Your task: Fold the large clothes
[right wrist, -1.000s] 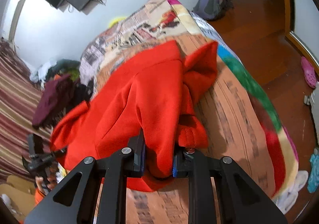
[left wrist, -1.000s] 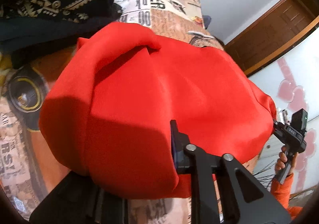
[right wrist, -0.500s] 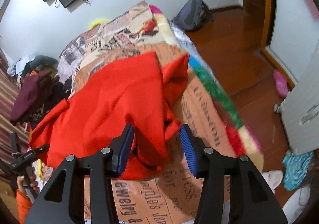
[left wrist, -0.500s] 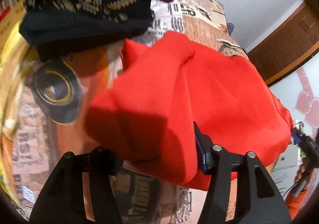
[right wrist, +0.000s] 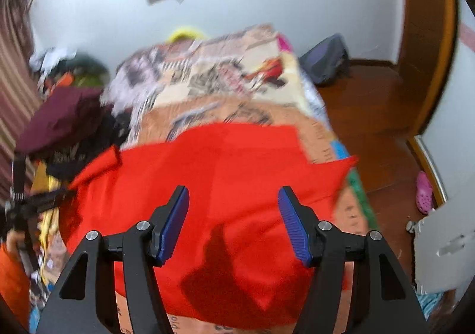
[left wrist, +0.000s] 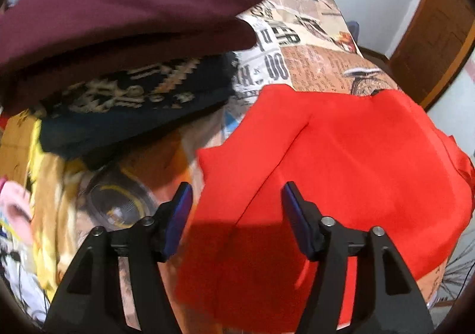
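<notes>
While both sets of fingers spread wider, the red garment (right wrist: 225,185) lies flat on the bed (right wrist: 225,78), free of any grip. It covers the near part of the newsprint-patterned bedcover (left wrist: 305,46), with a straight fold edge running diagonally across its top layer in the left wrist view.

Left gripper (left wrist: 236,215): its fingers are opening, blue pads apart, hanging over the garment's near left edge without pressing on it. The cloth shows in the gap between them, lower down on the bed. A shadow falls on the red cloth just below the fingers.

Right gripper (right wrist: 233,215): its fingers are also opening, pads apart and touching nothing. The garment spreads out below them, and the gripper's shadow lies on the cloth. In this view one corner of the garment points toward the bed's right side, near a green strip of the cover.

Beside the garment, on the left, sits a pile of other clothes: a maroon piece (left wrist: 124,7) on top of a dark patterned knit (left wrist: 133,102), with yellow cloth (left wrist: 44,185) beneath. At the left edge of the right wrist view the left gripper appears, blurred, held by a person in an orange sleeve (right wrist: 12,277).
</notes>
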Available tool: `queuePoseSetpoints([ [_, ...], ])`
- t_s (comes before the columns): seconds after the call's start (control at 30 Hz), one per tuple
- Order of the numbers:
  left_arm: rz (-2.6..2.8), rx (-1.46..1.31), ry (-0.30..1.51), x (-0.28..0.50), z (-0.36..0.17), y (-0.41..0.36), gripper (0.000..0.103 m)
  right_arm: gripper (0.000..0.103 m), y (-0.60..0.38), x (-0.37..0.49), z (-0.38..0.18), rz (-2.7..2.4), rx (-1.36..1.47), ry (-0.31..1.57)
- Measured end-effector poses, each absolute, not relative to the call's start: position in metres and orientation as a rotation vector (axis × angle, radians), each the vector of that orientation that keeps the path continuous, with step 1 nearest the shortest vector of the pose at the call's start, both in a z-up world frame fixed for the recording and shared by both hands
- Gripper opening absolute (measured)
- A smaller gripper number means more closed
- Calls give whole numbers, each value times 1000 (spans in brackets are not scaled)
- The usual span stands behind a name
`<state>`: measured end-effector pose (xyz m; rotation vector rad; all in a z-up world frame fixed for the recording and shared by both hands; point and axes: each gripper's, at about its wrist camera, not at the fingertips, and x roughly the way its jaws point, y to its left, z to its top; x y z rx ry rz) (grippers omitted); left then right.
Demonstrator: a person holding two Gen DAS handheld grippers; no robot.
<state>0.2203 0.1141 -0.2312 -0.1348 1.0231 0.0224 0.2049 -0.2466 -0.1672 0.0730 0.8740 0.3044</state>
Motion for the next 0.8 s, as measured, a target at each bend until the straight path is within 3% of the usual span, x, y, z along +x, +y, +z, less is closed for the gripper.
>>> queuePoseSetpoints([
  [0.17,47,-167,1095,250,-262,122,68,58,-219,217,-211,320,-22,1005],
  [0.23,69,-193,1076,255,-264,129,74,59,-217,215,-219,319,-37,1008],
  [0.33,166,-180,1044,258,-265,141,74,65,-227,213,-218,326,-2,992],
  [0.8,376,-286,934,214,-241,192,75,66,-230,211,-217,310,24,986],
])
